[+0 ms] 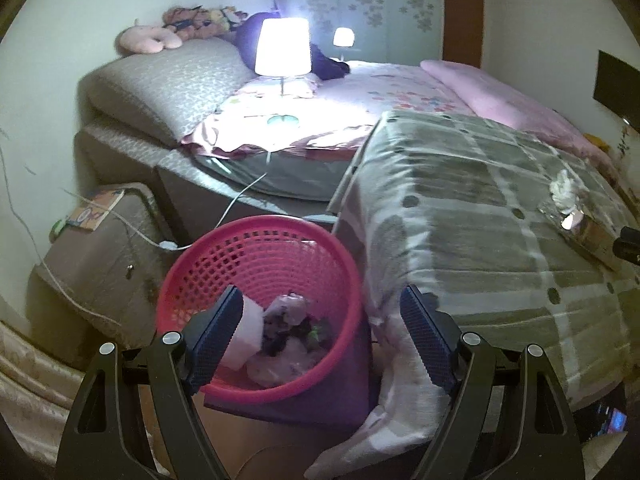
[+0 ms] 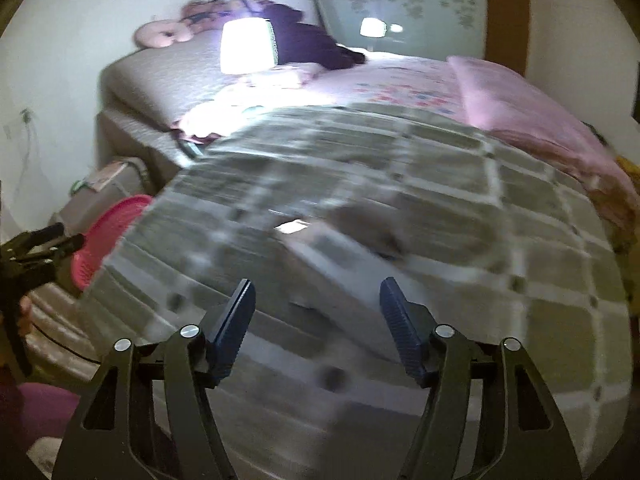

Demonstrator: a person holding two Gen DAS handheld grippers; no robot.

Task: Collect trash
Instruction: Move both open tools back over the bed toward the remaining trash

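Here the right tongs (image 2: 316, 312) stand apart with nothing between their blue pads, tilted down over the checked blanket (image 2: 440, 184) that covers the near half of the bed (image 1: 120, 152). Just ahead of them, a little up and slightly left of centre in the right wrist view, lies the remaining trash: a shiny wrapper (image 2: 292, 226) with a pale crumpled shape beside it, both badly smeared by blur, so their outlines cannot be read there. The left wrist view shows them sharper at its far right edge: a crumpled white tissue (image 1: 564, 192) touching a foil-like wrapper (image 1: 576, 224), whose long axis appears to run from the tissue down towards that frame's lower right. The left tongs (image 1: 322, 332) are also wide apart and empty, hovering just over the rim of the pink basket (image 1: 224, 236), which stands on the floor against the bed's side and already holds crumpled scraps (image 1: 288, 320). So the trash lies well to the right of the left tongs and almost straight ahead of the right ones; the right hand is clearly the nearer, and I judge the pick is its job, reaching forward, then carrying left to the basket.
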